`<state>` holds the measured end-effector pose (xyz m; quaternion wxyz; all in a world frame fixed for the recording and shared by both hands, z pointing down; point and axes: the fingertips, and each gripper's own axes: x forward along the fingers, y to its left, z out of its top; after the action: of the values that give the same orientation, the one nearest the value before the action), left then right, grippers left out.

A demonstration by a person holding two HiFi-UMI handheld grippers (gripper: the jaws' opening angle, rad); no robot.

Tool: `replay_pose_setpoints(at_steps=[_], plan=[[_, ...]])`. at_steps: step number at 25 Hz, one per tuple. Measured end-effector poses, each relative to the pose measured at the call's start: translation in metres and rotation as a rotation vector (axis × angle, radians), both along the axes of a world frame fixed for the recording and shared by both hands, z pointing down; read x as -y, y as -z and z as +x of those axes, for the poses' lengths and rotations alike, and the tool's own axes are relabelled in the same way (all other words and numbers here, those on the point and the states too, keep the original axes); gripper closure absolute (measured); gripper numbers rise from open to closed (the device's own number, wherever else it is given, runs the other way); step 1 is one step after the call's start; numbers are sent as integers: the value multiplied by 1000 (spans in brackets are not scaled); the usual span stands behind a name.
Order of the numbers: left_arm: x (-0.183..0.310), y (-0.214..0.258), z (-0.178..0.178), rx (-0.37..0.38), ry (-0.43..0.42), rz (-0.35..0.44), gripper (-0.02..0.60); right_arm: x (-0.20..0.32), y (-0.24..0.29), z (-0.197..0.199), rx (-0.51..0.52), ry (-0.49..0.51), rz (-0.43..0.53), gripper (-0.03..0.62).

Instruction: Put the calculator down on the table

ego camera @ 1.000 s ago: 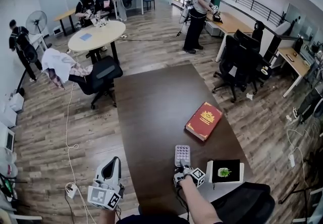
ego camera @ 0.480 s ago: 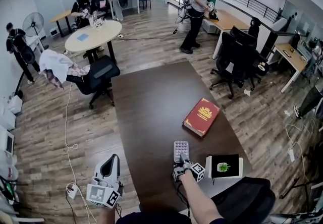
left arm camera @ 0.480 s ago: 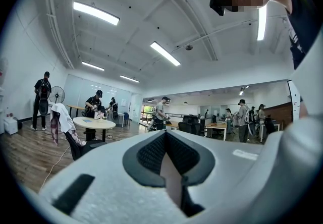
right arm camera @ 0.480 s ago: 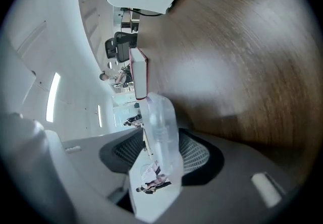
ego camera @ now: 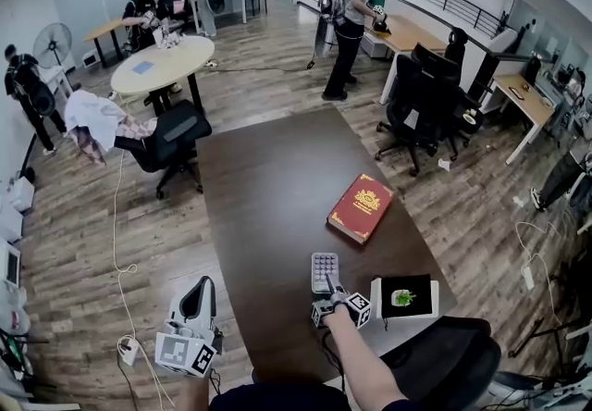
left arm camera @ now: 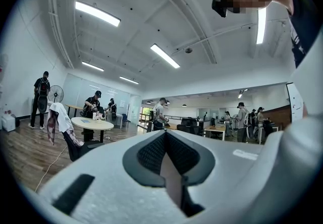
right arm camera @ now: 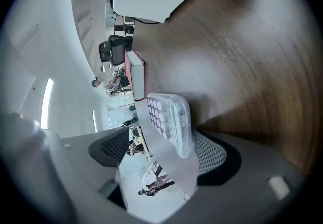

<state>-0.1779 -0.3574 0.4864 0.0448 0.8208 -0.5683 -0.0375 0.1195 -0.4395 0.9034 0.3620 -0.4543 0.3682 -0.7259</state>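
The calculator [ego camera: 325,270], pale with rows of round keys, lies on the dark brown table [ego camera: 268,215] near its front edge. My right gripper [ego camera: 329,292] is just behind its near end. In the right gripper view the calculator [right arm camera: 169,119] sits between the wide-apart jaws with the table [right arm camera: 242,66] behind it. A clear gap separates it from one pad. The right gripper [right arm camera: 161,142] has just been opening and stands open. My left gripper [ego camera: 198,300] hangs off the table's left side over the floor. Its jaws [left arm camera: 165,137] are together with nothing in them.
A red book [ego camera: 359,207] lies further up the table, to the right. A white-framed tablet [ego camera: 404,298] lies right of my right gripper. A black office chair [ego camera: 176,136] stands at the table's far left corner, another [ego camera: 444,367] below the tablet. People stand at the desks behind.
The calculator and right gripper stay together at the table's near edge; the whole picture has drifted slightly. The left gripper has not moved.
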Motion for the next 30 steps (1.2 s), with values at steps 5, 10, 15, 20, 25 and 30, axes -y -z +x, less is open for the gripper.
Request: replay_pose_setpoints(at_steps=[5, 10, 15, 20, 25, 30], plan=[[-4, 2, 0, -6, -9, 6, 586, -17, 10, -3, 6, -1, 19, 176], [-8, 0, 1, -1, -6, 7, 586, -21, 31, -1, 2, 9, 78, 172], [-14, 2, 2, -14, -11, 8, 586, -19, 72, -4, 11, 4, 170, 172], [-19, 6, 6, -9, -30, 12, 586, -12, 138, -4, -25, 27, 338, 174], [-19, 5, 6, -14, -33, 13, 586, -6, 221, -3, -37, 28, 532, 174], [-18, 5, 7, -18, -43, 10, 586, -13, 306, -6, -58, 21, 691, 186]])
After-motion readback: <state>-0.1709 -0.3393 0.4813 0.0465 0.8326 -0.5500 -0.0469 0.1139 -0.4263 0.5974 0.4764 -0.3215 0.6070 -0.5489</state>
